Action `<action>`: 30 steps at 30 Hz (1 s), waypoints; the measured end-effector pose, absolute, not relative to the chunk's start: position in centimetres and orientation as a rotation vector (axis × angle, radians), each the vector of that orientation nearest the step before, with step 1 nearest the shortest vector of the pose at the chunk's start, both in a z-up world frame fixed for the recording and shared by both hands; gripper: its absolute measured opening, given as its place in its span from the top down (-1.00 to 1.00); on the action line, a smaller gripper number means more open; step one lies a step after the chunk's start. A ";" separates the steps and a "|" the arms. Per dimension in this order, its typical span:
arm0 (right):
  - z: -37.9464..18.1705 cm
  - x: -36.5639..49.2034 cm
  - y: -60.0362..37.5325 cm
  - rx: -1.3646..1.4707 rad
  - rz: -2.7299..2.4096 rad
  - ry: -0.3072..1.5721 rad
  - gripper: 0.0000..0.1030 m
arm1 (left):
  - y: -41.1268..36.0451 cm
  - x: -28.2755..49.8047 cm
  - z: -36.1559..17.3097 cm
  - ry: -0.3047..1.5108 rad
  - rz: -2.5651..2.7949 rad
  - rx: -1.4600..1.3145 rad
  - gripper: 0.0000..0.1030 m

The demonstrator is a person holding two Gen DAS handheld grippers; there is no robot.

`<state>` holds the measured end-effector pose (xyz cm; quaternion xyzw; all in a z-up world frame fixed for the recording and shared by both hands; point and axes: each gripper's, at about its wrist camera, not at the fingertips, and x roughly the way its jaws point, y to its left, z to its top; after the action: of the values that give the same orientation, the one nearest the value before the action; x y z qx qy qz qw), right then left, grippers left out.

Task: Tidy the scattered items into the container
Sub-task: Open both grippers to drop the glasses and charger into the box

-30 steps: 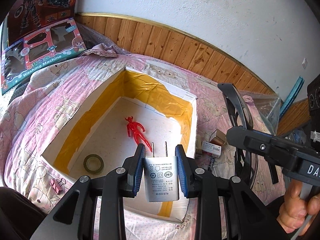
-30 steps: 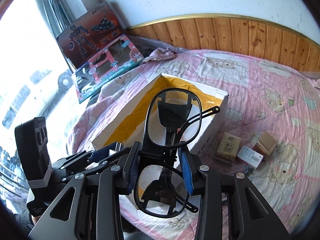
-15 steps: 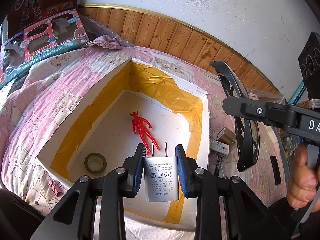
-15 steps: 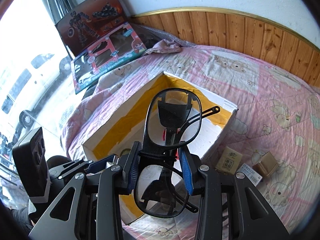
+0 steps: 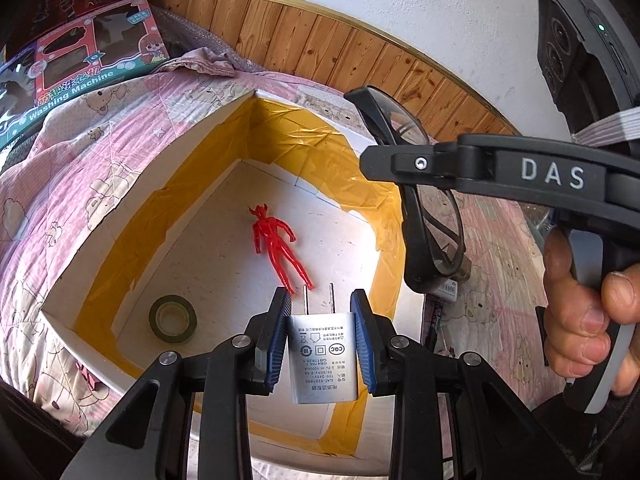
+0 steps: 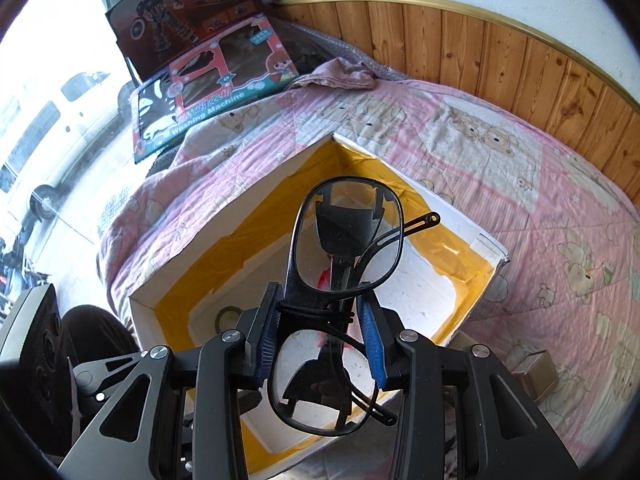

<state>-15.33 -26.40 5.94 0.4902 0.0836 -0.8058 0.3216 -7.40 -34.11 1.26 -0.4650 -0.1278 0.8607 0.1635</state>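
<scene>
You are working over a bed covered by a pink quilt printed with little bears, and the container, a white box whose inner walls are lined with yellow tape, sits on that quilt. Behind the bed the wall is white plaster above a band of wooden panelling capped by a gold strip. Two toy boxes lean at the head of the bed, the pink and teal one reading "Washing Machine", with a crumpled pink cloth beside them. In the right wrist view a bright window at the far left shows a white car outside. Your left claw is clenched on a white charger plug, its two prongs pointing forward, held above the near part of the open box. Your right claw grips a pair of black-framed glasses at the bridge, one lens standing above the fingers and the other below, also over the box; in the left wrist view the same glasses hang over the box's right wall. Your hand is wrapped round the right handle. On the box floor lie a red toy figure and a roll of tape, well apart from each other. Small cartons rest on the quilt just outside the box's right side.
</scene>
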 end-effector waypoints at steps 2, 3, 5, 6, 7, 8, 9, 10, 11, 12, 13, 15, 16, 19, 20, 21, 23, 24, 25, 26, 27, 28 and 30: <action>5.3 -16.1 -26.9 1.300 -2.106 0.251 0.24 | -33.8 -7.5 1.0 -0.361 2.447 -1.336 0.38; 5.0 -16.4 -27.1 1.305 -2.107 0.271 0.24 | -33.7 -7.6 0.8 -0.358 2.443 -1.340 0.38; 4.5 -17.0 -27.6 1.309 -2.099 0.311 0.24 | -33.5 -7.8 0.6 -0.354 2.436 -1.348 0.38; 4.3 -17.2 -27.8 1.308 -2.100 0.334 0.23 | -33.4 -7.8 0.5 -0.353 2.434 -1.350 0.38; 4.0 -17.4 -28.0 1.307 -2.098 0.363 0.24 | -33.4 -7.9 0.4 -0.354 2.431 -1.353 0.38; 3.6 -17.7 -28.2 1.307 -2.098 0.389 0.24 | -33.4 -8.0 0.3 -0.357 2.428 -1.358 0.38; 3.3 -17.9 -28.3 1.310 -2.096 0.409 0.24 | -33.4 -8.1 0.2 -0.360 2.425 -1.360 0.38; 3.0 -18.2 -28.4 1.314 -2.093 0.428 0.24 | -33.4 -8.1 0.2 -0.359 2.422 -1.362 0.38; 2.7 -18.4 -28.6 1.317 -2.087 0.449 0.24 | -33.3 -8.2 0.1 -0.359 2.418 -1.363 0.38; 2.4 -18.5 -28.7 1.317 -2.083 0.469 0.23 | -33.2 -8.2 0.1 -0.358 2.412 -1.365 0.38; 2.1 -18.6 -28.9 1.319 -2.078 0.487 0.23 | -33.2 -8.3 0.1 -0.359 2.407 -1.367 0.38; 1.6 -18.9 -29.1 1.324 -2.069 0.517 0.23 | -32.9 -8.3 0.0 -0.355 2.397 -1.371 0.38; 1.4 -19.0 -29.3 1.323 -2.066 0.532 0.23 | -32.9 -8.4 -0.1 -0.353 2.396 -1.374 0.38; 0.7 -19.5 -29.7 1.323 -2.061 0.572 0.23 | -32.9 -8.6 -0.6 -0.349 2.399 -1.391 0.38; 0.4 -19.8 -29.8 1.324 -2.063 0.582 0.23 | -33.0 -8.7 -0.8 -0.354 2.399 -1.401 0.38; 0.0 -20.0 -29.8 1.325 -2.071 0.587 0.20 | -33.0 -8.9 -1.1 -0.359 2.400 -1.412 0.38; -0.4 -20.5 -29.5 1.324 -2.095 0.574 0.20 | -33.3 -9.5 -1.8 -0.389 2.371 -1.448 0.38; -0.4 -20.7 -29.2 1.331 -2.102 0.550 0.11 | -33.7 -9.7 -2.1 -0.433 2.348 -1.464 0.37; -0.3 -20.8 -28.8 1.337 -2.114 0.518 0.03 | -34.2 -9.8 -2.2 -0.474 2.340 -1.473 0.31; 0.0 -20.9 -28.2 1.339 -2.125 0.477 0.02 | -34.5 -9.7 -2.0 -0.489 2.343 -1.466 0.29; 0.5 -20.8 -27.6 1.336 -2.131 0.430 0.00 | -34.8 -9.5 -1.6 -0.483 2.354 -1.449 0.28; 1.0 -20.6 -27.0 1.331 -2.138 0.386 0.00 | -35.0 -9.3 -1.1 -0.470 2.370 -1.435 0.28; 2.3 -20.0 -25.9 1.314 -2.151 0.304 0.00 | -35.5 -8.8 -0.4 -0.457 2.393 -1.412 0.28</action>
<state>-20.03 -25.92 2.33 0.4942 0.1144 -0.8091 0.2967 -8.77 -35.45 -0.36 -0.4948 -0.1601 0.8386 0.1619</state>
